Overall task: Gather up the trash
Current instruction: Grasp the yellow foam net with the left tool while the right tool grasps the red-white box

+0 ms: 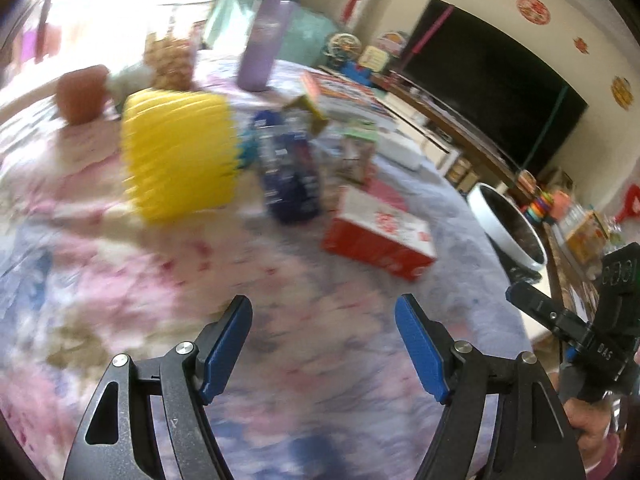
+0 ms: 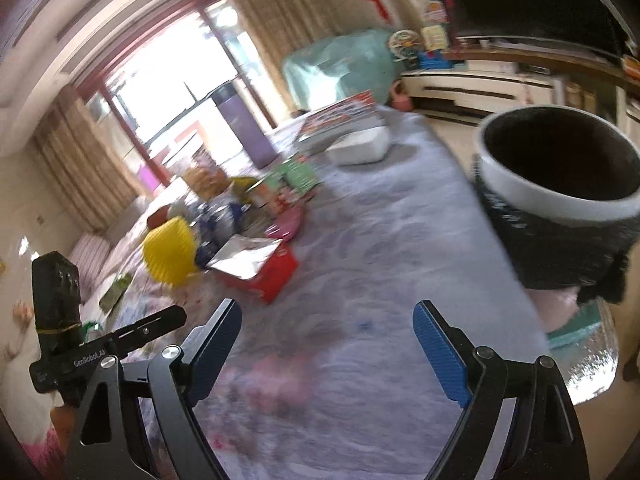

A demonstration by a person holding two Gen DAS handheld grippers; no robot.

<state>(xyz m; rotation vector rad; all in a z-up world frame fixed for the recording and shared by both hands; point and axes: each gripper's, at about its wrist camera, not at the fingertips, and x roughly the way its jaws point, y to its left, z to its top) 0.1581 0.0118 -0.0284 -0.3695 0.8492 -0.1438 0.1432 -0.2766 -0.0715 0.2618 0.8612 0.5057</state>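
Observation:
A table with a pink and lilac floral cloth (image 1: 240, 280) holds trash: a red and white carton (image 1: 378, 234), a crumpled dark blue wrapper (image 1: 290, 164), a yellow ribbed paper cup (image 1: 178, 152) on its side and small boxes (image 1: 356, 152). My left gripper (image 1: 323, 308) is open and empty above the bare cloth, short of the carton. My right gripper (image 2: 327, 316) is open and empty over the cloth (image 2: 380, 260); the carton (image 2: 264, 270), its flap open, and the yellow cup (image 2: 170, 252) lie ahead to its left. A white-rimmed bin with a black liner (image 2: 560, 168) stands off the table's right edge.
A purple bottle (image 1: 264, 36) stands at the table's far side, with a book (image 1: 344, 92), a white box (image 1: 400, 152) and a snack bag (image 1: 172, 60). The bin also shows at the right (image 1: 508, 220). A TV (image 1: 492, 76) on a low cabinet lines the right wall.

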